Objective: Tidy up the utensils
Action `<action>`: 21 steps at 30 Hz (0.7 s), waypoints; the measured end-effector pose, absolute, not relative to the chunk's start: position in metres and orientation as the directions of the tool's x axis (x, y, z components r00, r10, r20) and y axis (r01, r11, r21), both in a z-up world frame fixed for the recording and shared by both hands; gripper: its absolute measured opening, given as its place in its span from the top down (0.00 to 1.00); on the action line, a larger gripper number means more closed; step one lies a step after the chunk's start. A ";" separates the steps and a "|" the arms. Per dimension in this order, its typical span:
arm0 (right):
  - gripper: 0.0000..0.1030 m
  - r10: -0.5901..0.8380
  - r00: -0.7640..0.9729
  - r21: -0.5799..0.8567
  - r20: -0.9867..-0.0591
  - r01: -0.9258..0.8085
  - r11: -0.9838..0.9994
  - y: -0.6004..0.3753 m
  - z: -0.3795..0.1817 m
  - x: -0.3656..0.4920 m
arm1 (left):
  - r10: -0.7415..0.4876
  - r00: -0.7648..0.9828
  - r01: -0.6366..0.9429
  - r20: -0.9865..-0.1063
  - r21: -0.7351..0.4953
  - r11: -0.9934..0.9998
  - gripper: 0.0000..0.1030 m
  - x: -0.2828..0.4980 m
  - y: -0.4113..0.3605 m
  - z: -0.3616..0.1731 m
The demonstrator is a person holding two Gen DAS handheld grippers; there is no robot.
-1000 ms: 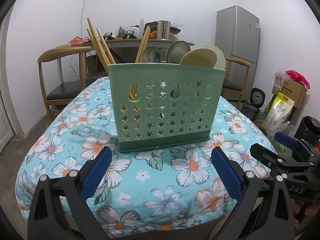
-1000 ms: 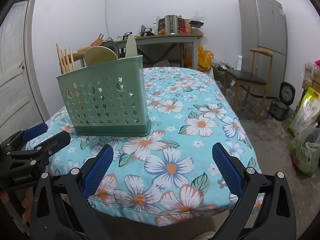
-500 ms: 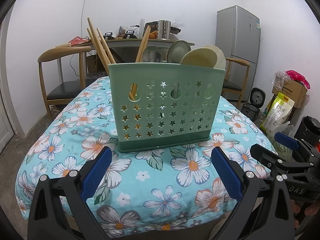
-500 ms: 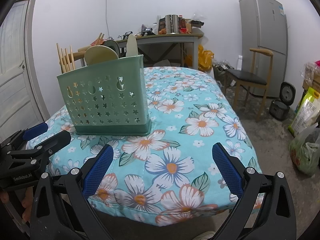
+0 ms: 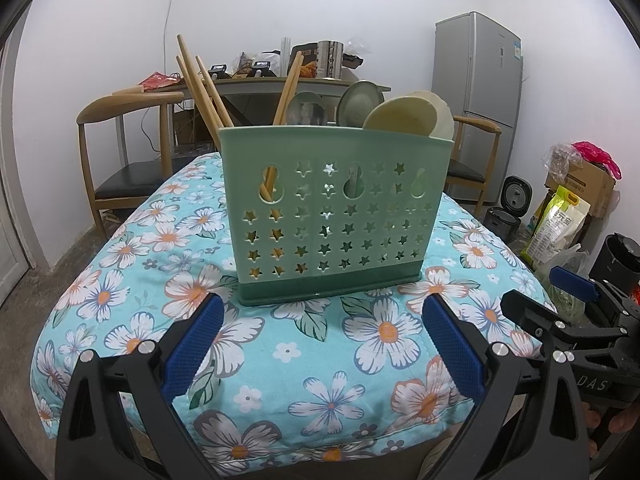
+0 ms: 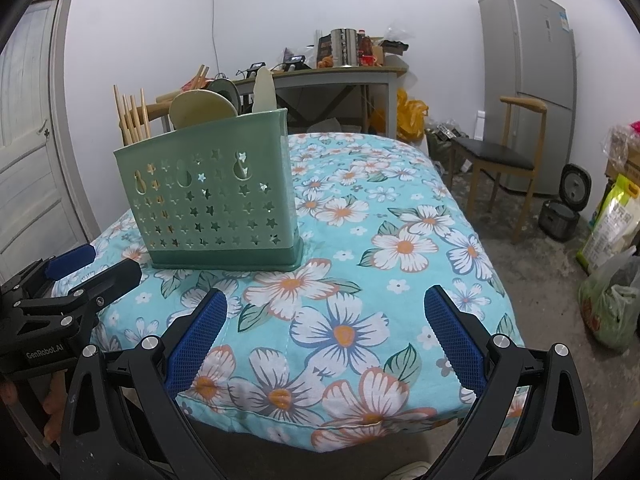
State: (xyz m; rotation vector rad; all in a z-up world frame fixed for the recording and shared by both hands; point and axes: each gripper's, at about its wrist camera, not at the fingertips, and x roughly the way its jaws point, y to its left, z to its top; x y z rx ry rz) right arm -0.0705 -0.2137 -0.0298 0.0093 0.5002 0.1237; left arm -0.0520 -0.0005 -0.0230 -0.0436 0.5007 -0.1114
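A green plastic utensil holder [image 5: 332,216] [image 6: 216,196] with star cut-outs stands upright on the floral tablecloth [image 5: 120,280] [image 6: 400,248]. Wooden chopsticks [image 5: 200,84] [image 6: 130,120] stick out of its left compartment. Spoons and ladles, one cream [image 5: 408,114] [image 6: 200,108] and one grey-green [image 5: 358,100], rise from the other compartments. My left gripper [image 5: 320,332] hangs open near the table's front edge, short of the holder, holding nothing. My right gripper [image 6: 324,328] is also open and empty, to the holder's right and nearer the edge. Each gripper shows in the other's view.
Wooden chairs [image 5: 120,140] [image 6: 508,152] stand on both sides of the table. Behind it is a cluttered desk [image 5: 280,80] [image 6: 340,68] and a grey fridge [image 5: 480,72] [image 6: 532,76]. Bags, a box and rice cookers [image 6: 568,200] sit on the floor at the right.
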 end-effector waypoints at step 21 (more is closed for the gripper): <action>0.08 0.120 0.868 0.035 -0.482 -0.117 0.992 -0.215 -0.030 -0.070 | -0.116 0.871 0.095 -0.477 -0.067 0.993 0.05 -0.052 -0.001 -0.023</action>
